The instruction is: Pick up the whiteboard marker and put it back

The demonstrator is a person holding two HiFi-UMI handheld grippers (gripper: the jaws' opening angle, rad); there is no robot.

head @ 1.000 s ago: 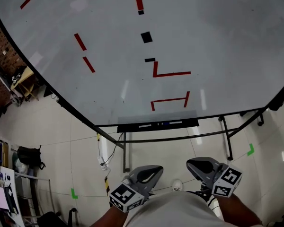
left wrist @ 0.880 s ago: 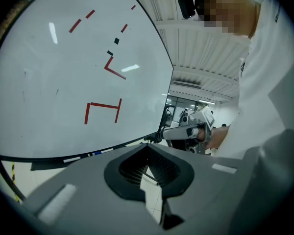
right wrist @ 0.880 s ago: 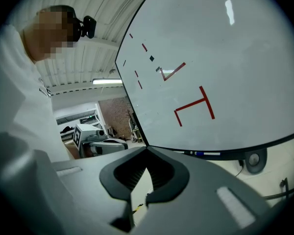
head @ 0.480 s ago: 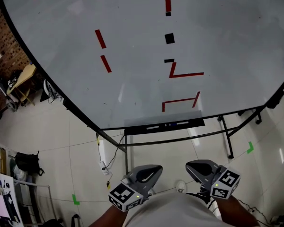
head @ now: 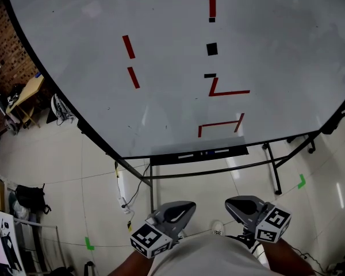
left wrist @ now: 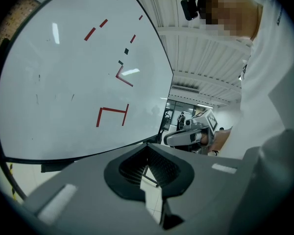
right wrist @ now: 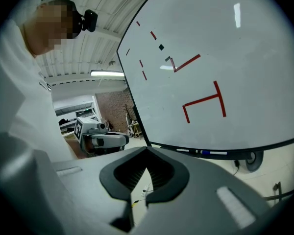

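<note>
A big whiteboard [head: 161, 68] with red and black marks fills the upper head view. Along its lower edge runs a dark tray [head: 161, 156] holding whiteboard markers [head: 202, 152], one with a blue part; the right gripper view also shows these markers [right wrist: 204, 152]. My left gripper [head: 187, 206] and right gripper [head: 233, 202] are held close to my body, low in the frame and well short of the tray. Both are shut with nothing between their jaws. Each gripper view looks over shut jaws, left gripper [left wrist: 148, 148] and right gripper [right wrist: 147, 151], toward the board.
The board's metal stand legs [head: 151, 194] reach the tiled floor between me and the tray. A cable and power strip [head: 122, 197] lie at the left leg. Green tape marks [head: 302, 181] dot the floor. A desk [head: 24, 99] and a bag [head: 29, 197] stand left.
The head view has swung, so the whiteboard and its tray sit further right and slightly lower in frame. Both grippers stay shut near my body, barely moved.
</note>
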